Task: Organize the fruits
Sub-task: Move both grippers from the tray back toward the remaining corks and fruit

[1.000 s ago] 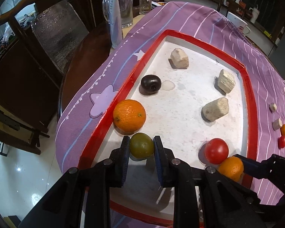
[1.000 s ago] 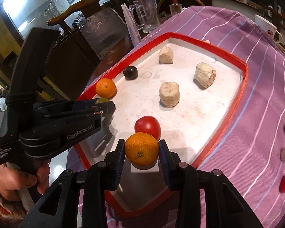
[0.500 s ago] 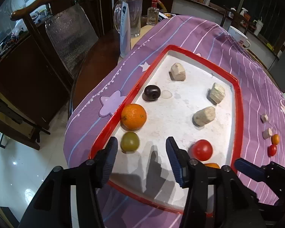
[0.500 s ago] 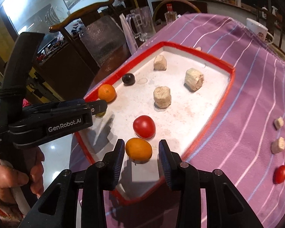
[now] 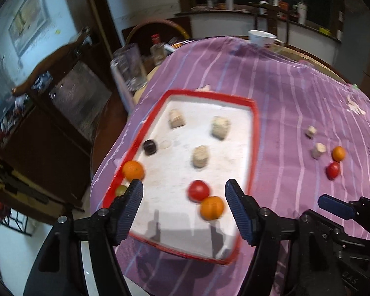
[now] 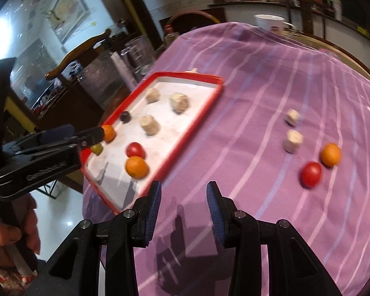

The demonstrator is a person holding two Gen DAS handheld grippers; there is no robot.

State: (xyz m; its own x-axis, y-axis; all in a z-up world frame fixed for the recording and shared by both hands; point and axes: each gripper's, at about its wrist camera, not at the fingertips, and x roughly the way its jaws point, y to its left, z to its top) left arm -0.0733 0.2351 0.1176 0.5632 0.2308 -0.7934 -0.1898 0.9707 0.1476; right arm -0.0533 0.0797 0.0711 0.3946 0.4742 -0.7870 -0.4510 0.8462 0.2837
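A red-rimmed white tray [image 5: 252,133] [image 6: 197,120] lies on the purple striped cloth. In it are two oranges [image 5: 133,170] [image 5: 211,207], a red tomato [image 5: 197,190], a green fruit [image 5: 120,190], a dark plum [image 5: 150,146] and three pale chunks [image 5: 200,156]. On the cloth to the right lie an orange [image 6: 330,154], a tomato [image 6: 311,174] and two pale chunks [image 6: 292,140]. My left gripper [image 5: 183,209] is open and empty above the tray's near end. My right gripper [image 6: 183,211] is open and empty above the cloth, right of the tray.
A glass mug [image 5: 130,70] and a small bottle [image 5: 157,46] stand beyond the tray. A white cup [image 5: 261,37] stands at the far table edge. A wooden chair [image 5: 61,79] stands left. The table's near edge drops to the floor [image 5: 12,259].
Both grippers have pulled back and up from the tray, leaving the green fruit and the orange in it. The left jaws opened wider. The right gripper has swung right, over the cloth.
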